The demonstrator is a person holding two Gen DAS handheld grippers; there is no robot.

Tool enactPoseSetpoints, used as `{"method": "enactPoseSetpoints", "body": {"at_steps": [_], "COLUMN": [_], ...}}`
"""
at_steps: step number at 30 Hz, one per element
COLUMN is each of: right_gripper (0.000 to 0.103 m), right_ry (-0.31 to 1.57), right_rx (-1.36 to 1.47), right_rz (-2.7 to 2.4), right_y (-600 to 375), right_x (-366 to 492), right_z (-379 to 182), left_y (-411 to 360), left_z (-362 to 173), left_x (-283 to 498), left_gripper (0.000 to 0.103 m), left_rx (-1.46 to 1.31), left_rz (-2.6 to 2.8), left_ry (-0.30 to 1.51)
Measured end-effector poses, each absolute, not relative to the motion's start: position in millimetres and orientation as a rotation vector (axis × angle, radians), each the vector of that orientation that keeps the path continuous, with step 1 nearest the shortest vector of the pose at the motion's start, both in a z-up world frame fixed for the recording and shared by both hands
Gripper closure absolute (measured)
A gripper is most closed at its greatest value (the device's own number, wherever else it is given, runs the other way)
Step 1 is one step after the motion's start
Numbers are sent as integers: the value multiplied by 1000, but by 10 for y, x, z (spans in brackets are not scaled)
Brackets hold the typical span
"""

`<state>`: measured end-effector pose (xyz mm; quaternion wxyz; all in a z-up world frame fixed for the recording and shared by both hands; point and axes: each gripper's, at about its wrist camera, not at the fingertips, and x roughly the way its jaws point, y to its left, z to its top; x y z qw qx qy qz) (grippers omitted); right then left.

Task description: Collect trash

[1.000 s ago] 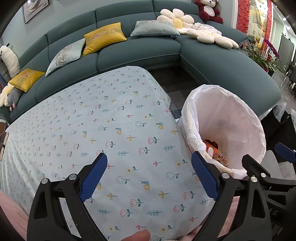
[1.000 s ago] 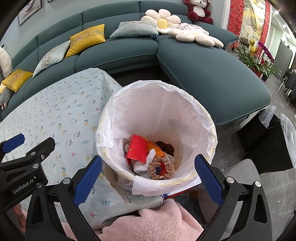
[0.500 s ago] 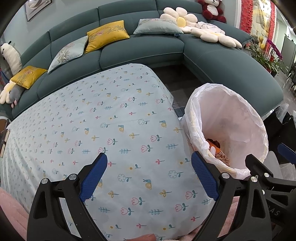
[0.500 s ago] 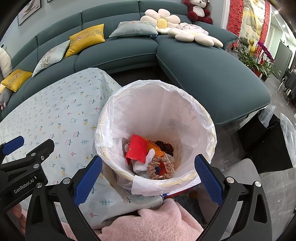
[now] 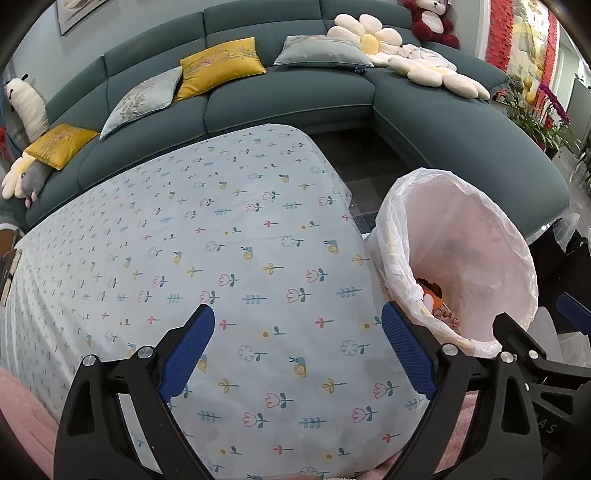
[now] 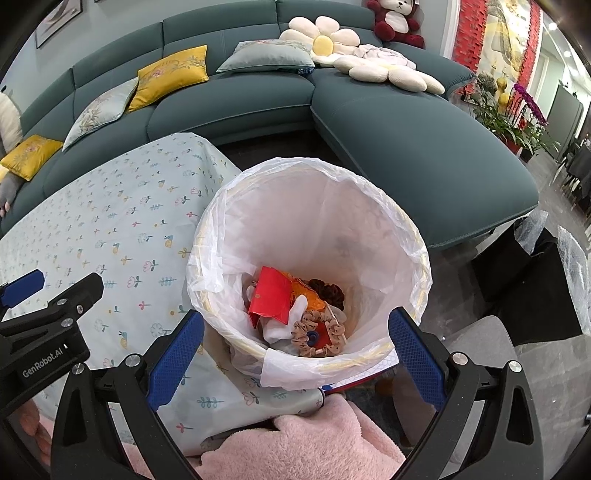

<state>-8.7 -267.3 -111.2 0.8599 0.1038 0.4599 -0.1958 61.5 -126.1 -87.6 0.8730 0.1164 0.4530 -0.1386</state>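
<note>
Tablecloth (image 5: 240, 240) bare; bin (image 6: 413, 236) upright, mouth up; claws spread.

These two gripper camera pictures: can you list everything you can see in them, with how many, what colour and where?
Sofa: one, dark teal, L-shaped, behind the table.
Yellow cushions: two, on the sofa.
Grey-green cushions: two, on the sofa.
Flower pillows: two, cream with yellow centres, at the sofa corner.
Teddy bear: one, red and white, on the sofa back.
Tablecloth: one, pale blue with small flowers, over the table.
Trash bin: one, white liner, beside the table.
Trash: several pieces, red, orange, white, brown, at the bin's bottom.
Potted flowers: purple blooms, far right.
Pink fleece: on the person, bottom edge.
Left gripper: black, blue pads, open over the tablecloth.
Right gripper: same, open above the bin.
</note>
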Motion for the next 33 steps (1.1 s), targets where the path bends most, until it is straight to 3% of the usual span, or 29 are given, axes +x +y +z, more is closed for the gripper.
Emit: {"method": "enactPoseSetpoints", "body": {"at_steps": [33], "right_gripper": [7], "right_ry": [972], "right_rx": [209], "right_rz": [-409], "right_y": [-2656], "right_x": [-79], "right_z": [-1110], "left_y": [-1244], "left_z": [-895], "left_x": [611], "left_gripper": [17], "left_rx": [254], "left_rz": [-293], "left_ry": [947]}}
